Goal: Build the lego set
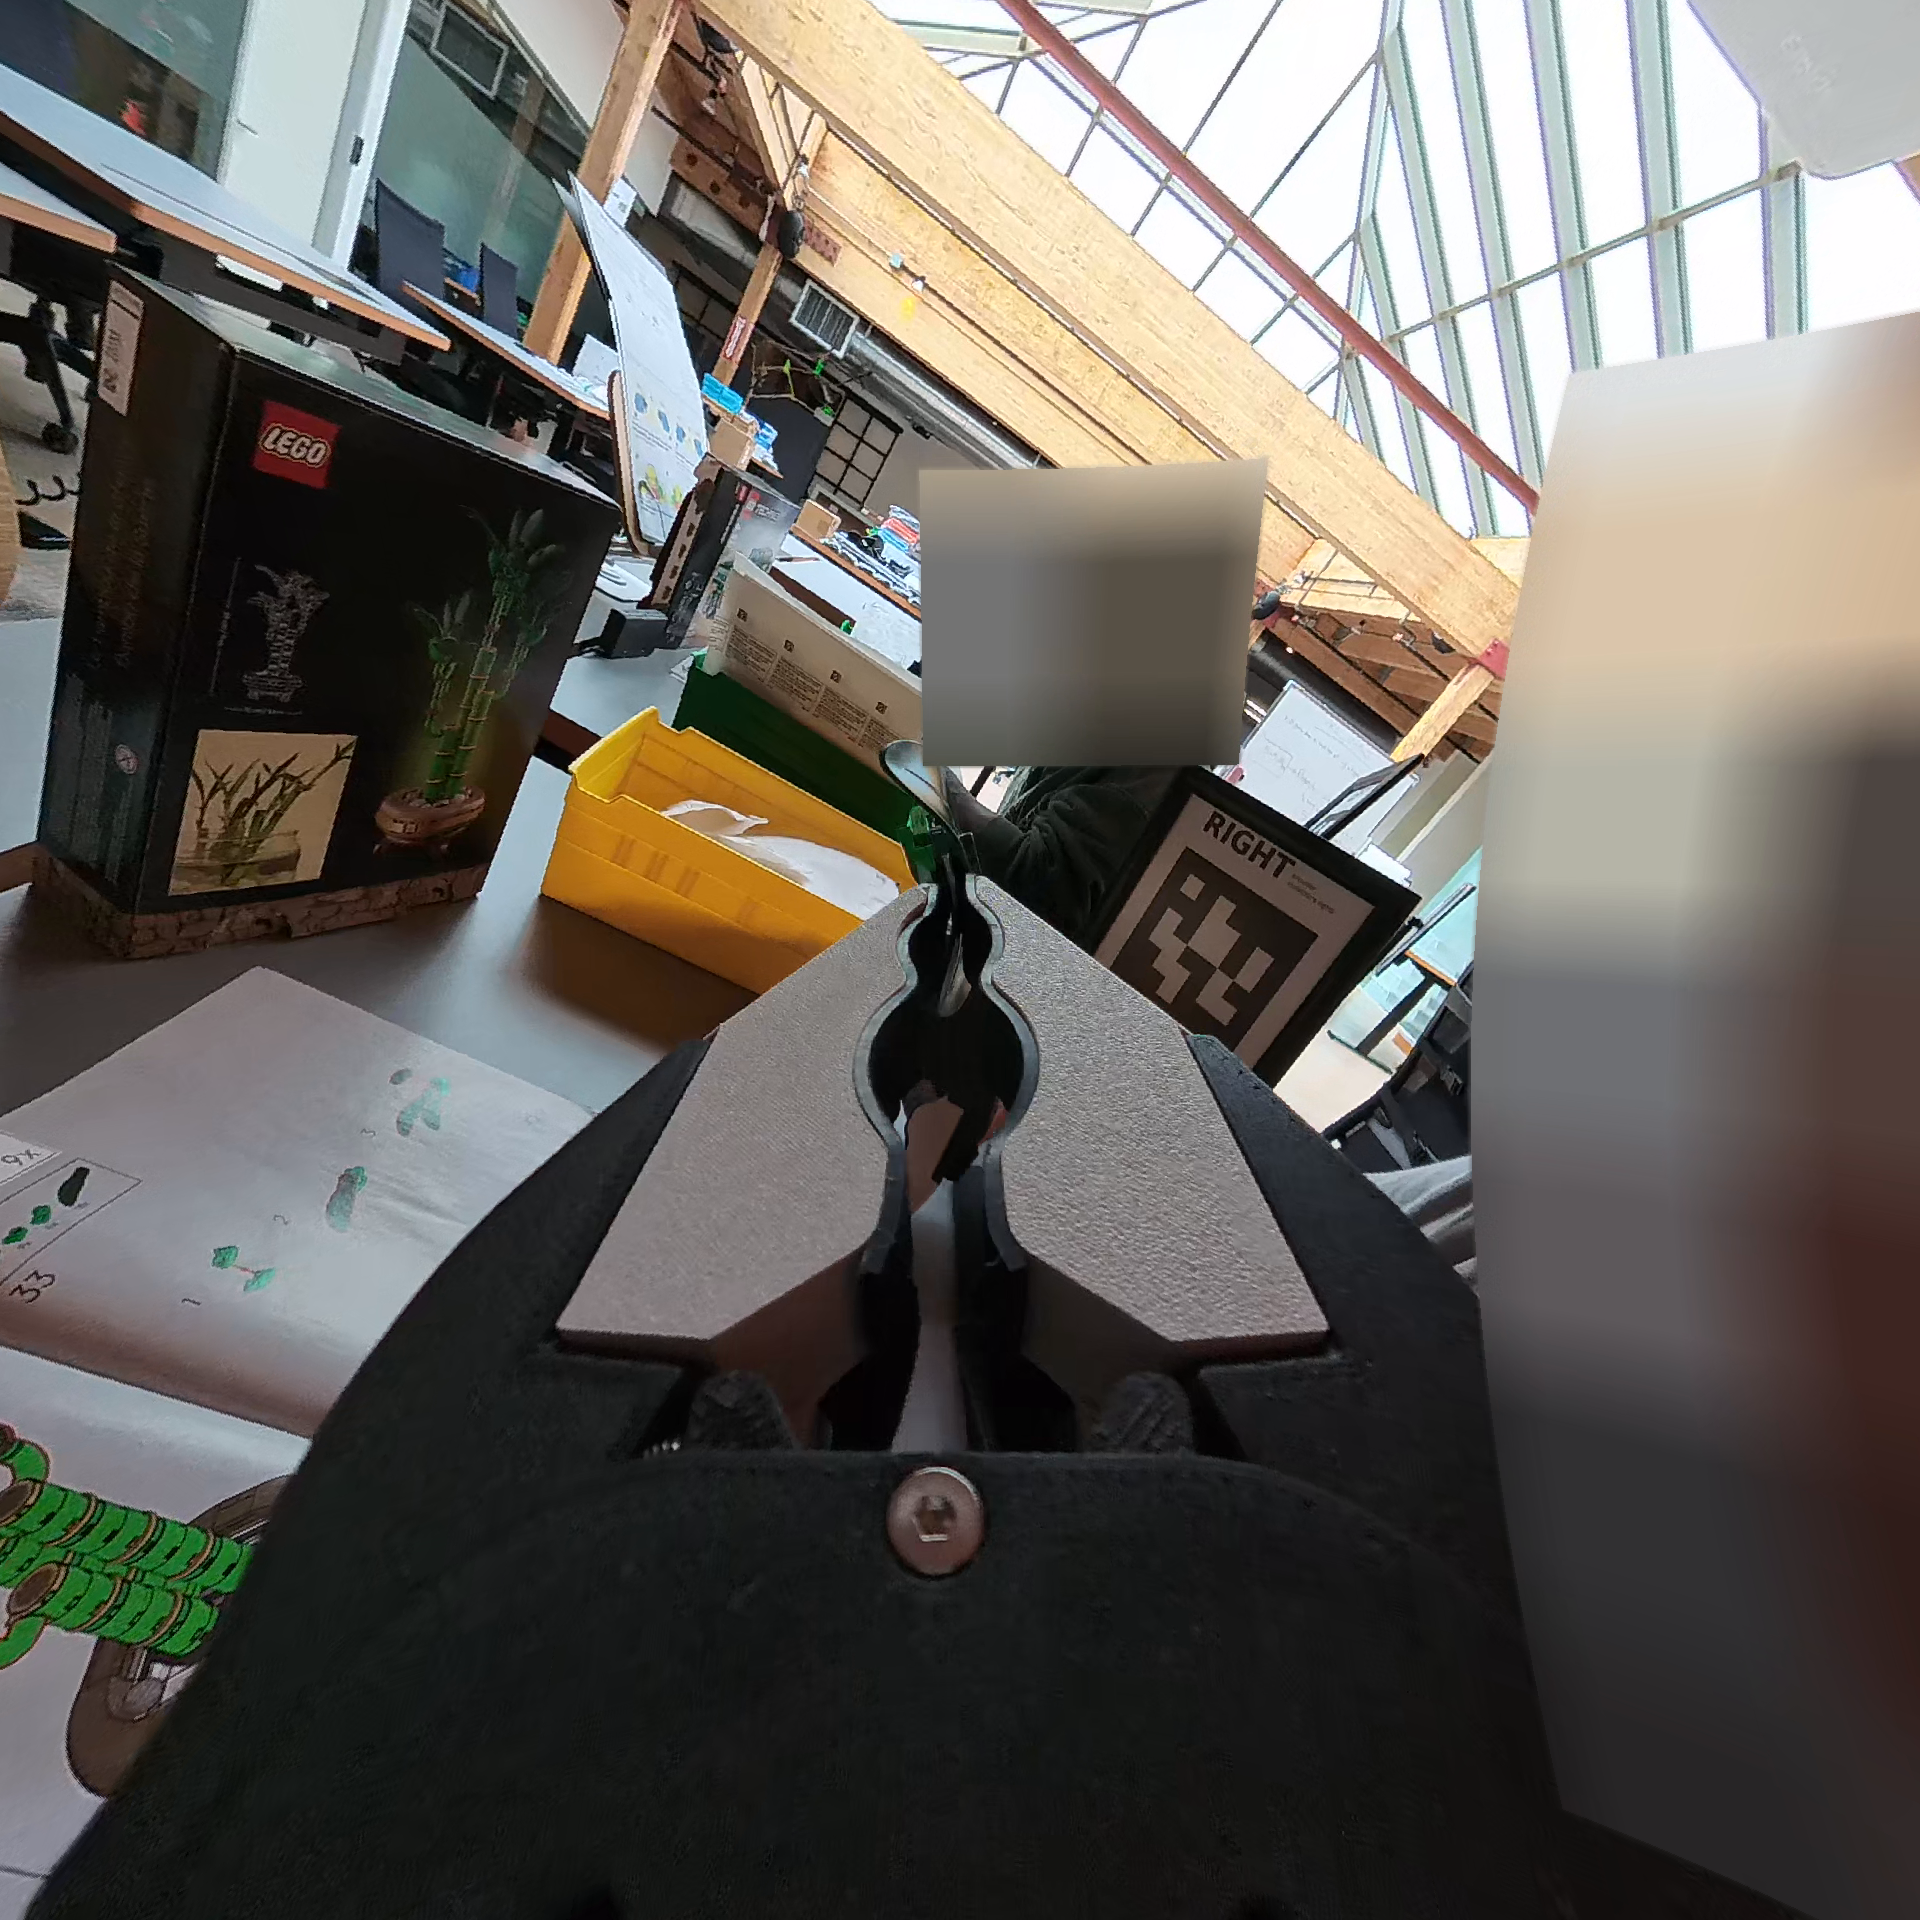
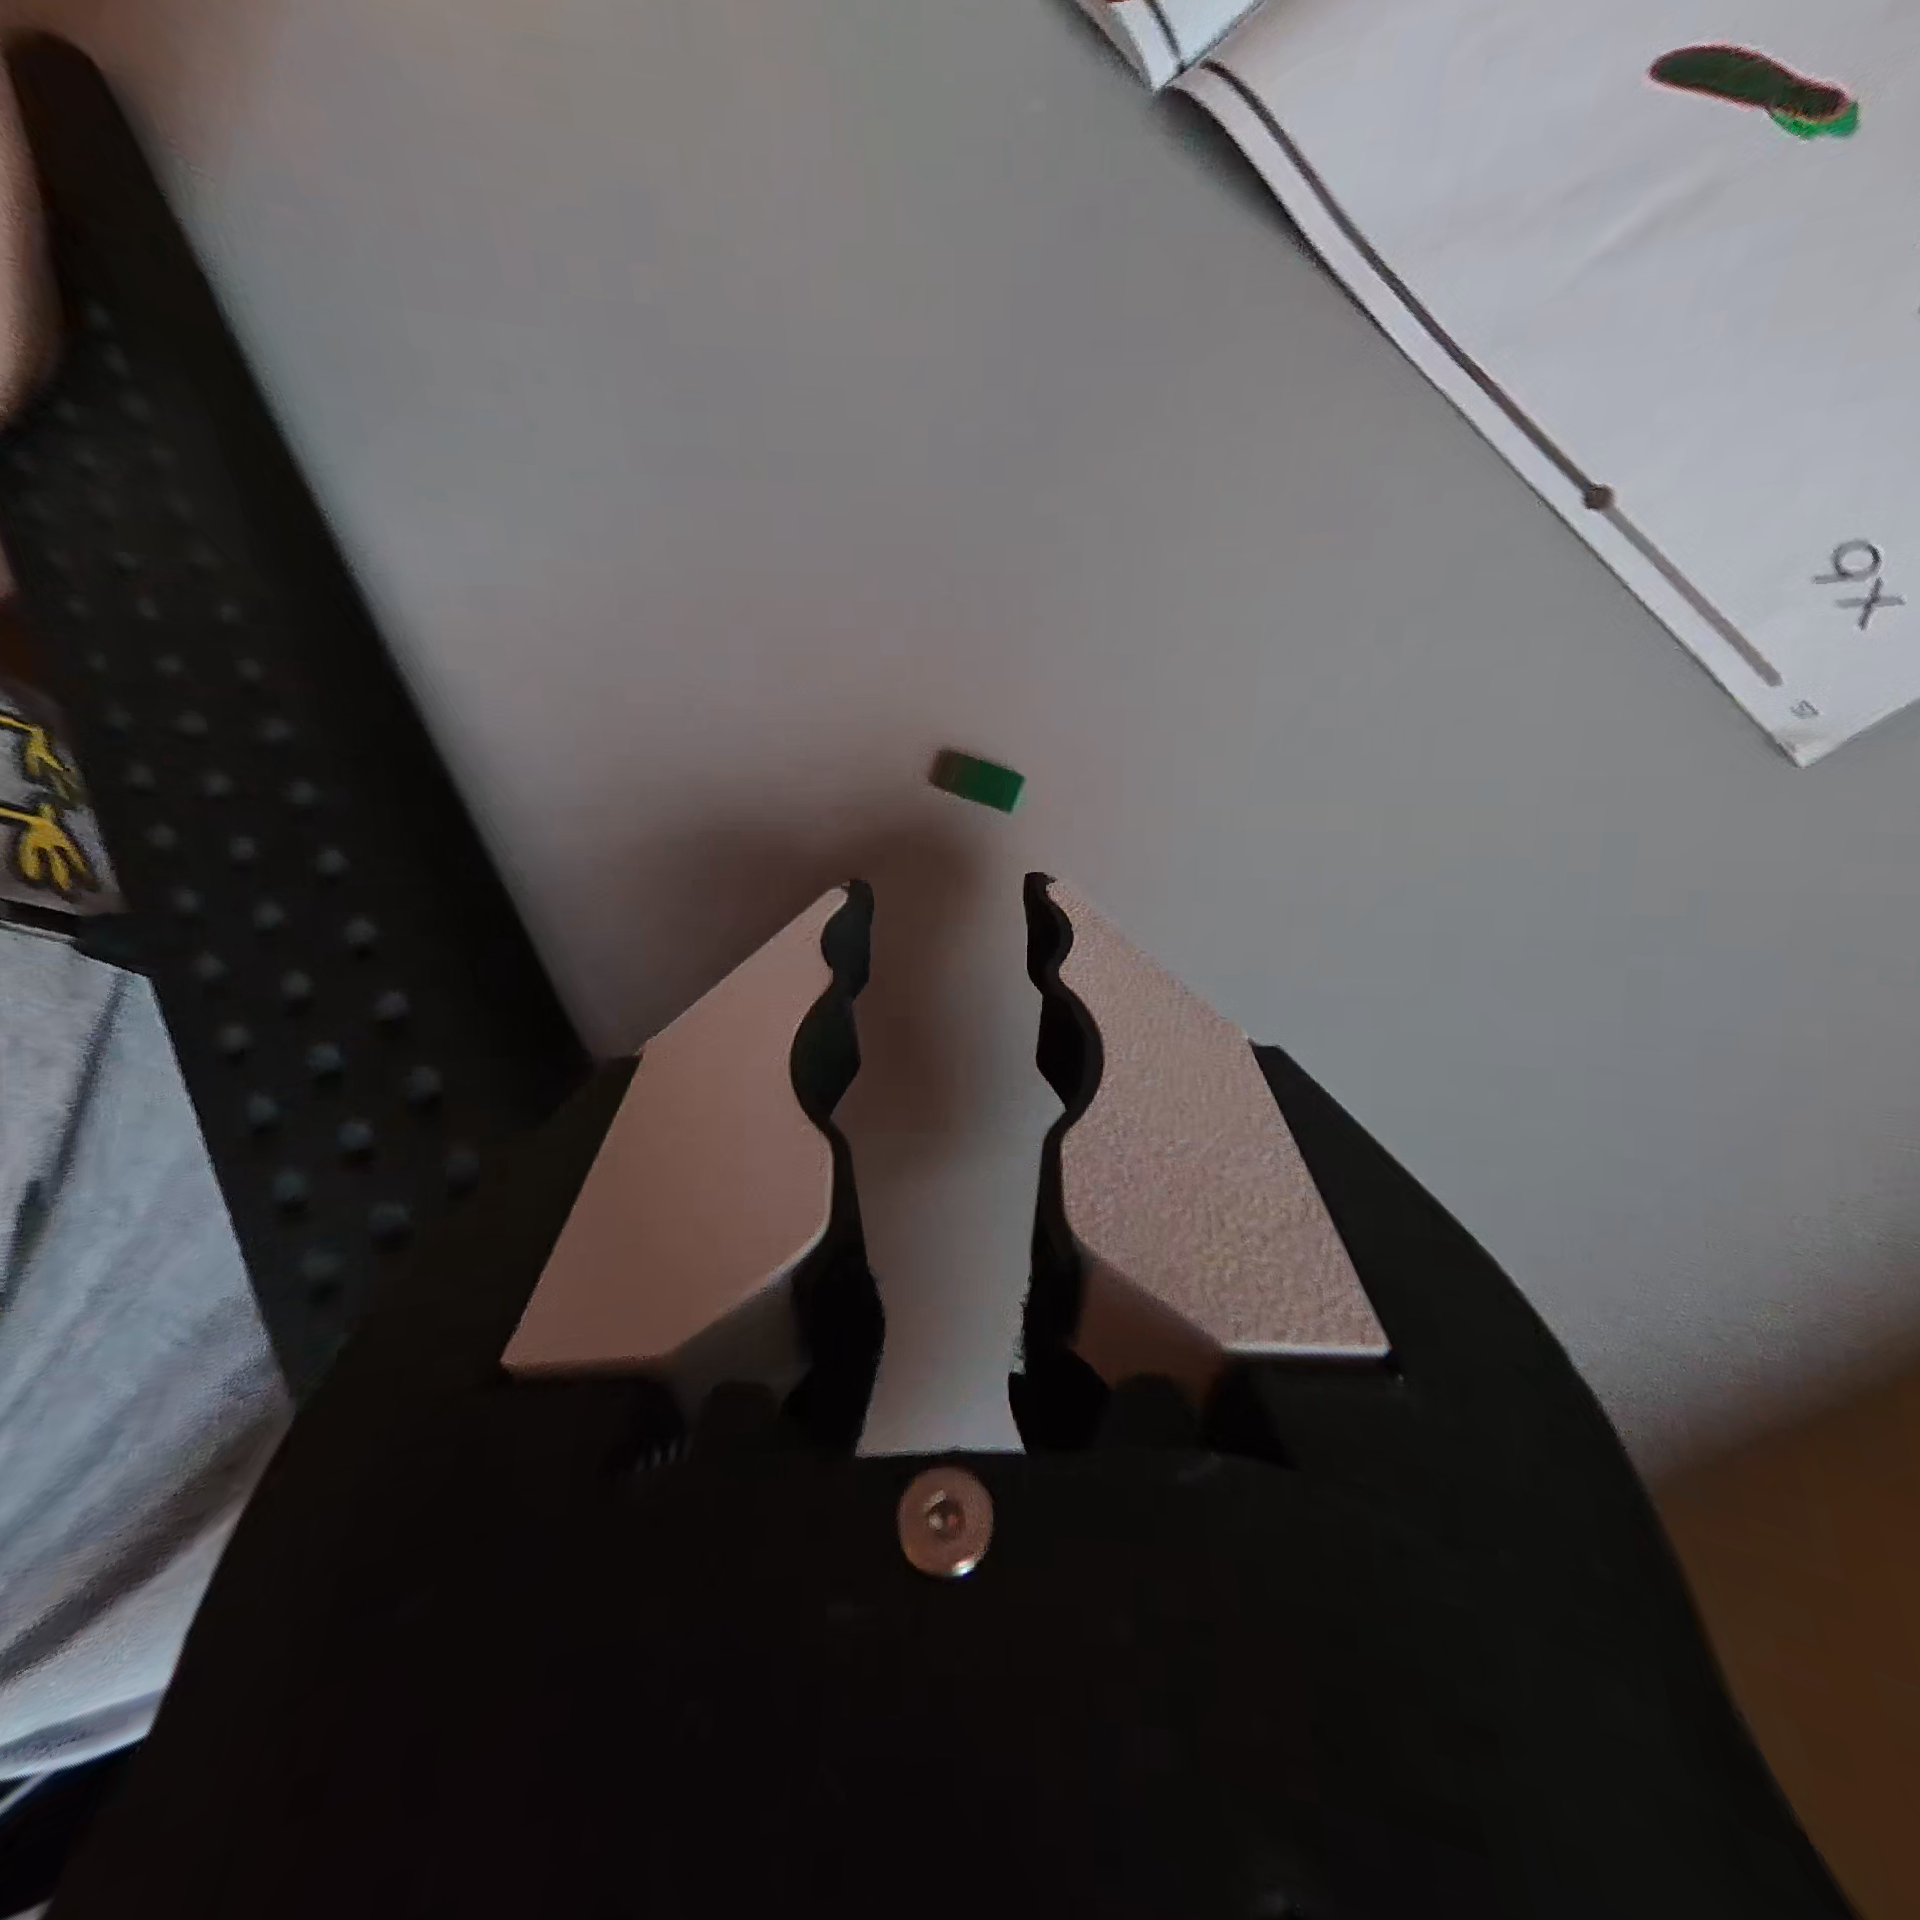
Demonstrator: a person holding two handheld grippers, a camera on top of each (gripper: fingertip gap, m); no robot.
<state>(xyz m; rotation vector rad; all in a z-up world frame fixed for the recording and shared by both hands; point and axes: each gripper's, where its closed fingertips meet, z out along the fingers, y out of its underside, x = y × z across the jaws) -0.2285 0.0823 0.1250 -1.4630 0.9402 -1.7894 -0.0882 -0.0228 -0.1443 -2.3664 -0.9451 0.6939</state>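
My left gripper [image 1: 951, 904] is clenching its grainy grey, wavy-edged fingers [image 1: 748, 1174] on a slim dark leaf piece [image 1: 914, 774] with a green base; most of it is hiding between them. My right gripper [image 2: 948, 883] is gaping, empty, just short of a small green brick [image 2: 977, 779] lying on the smooth grey table [image 2: 675, 468]. The open instruction booklet [image 1: 260, 1122], the dark lego box [image 1: 301, 665] and a yellow plastic bin [image 1: 665, 862] are sitting around.
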